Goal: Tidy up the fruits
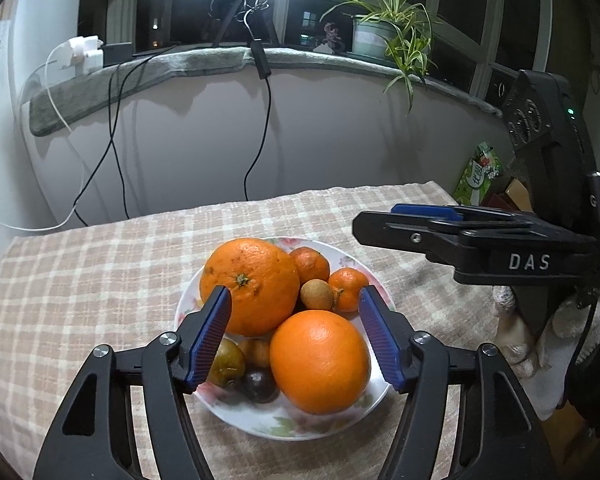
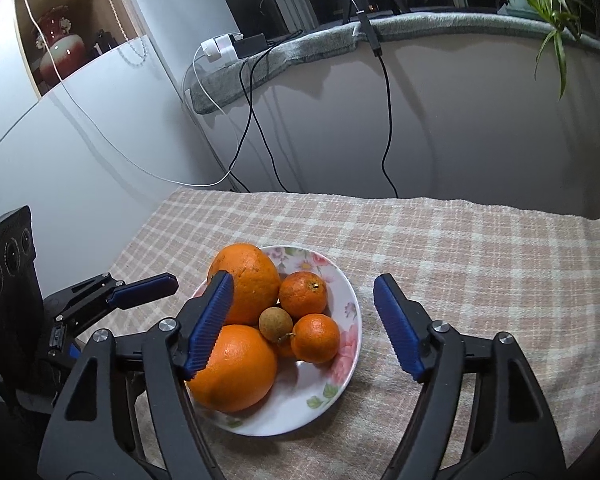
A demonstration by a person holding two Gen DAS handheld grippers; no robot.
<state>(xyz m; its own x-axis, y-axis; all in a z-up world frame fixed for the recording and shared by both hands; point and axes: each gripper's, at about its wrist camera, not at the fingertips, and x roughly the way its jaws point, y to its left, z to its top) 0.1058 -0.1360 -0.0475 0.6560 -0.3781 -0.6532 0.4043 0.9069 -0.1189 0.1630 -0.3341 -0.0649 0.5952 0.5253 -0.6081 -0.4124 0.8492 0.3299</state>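
Both tools stand apart and grip nothing: the left tool [image 1: 294,334] hangs directly over the floral plate [image 1: 236,416], its pads either side of the nearer large orange [image 1: 320,362], while the right tool [image 2: 304,326] has the plate below and to the left between its fingers. Beyond the tools, the second large orange [image 1: 250,284], two mandarins, a longan [image 1: 317,293] and the dark fruits lie piled on the plate. No fruit shows loose on the checked worktop [image 2: 460,248]; gathering judged done or nearly so.
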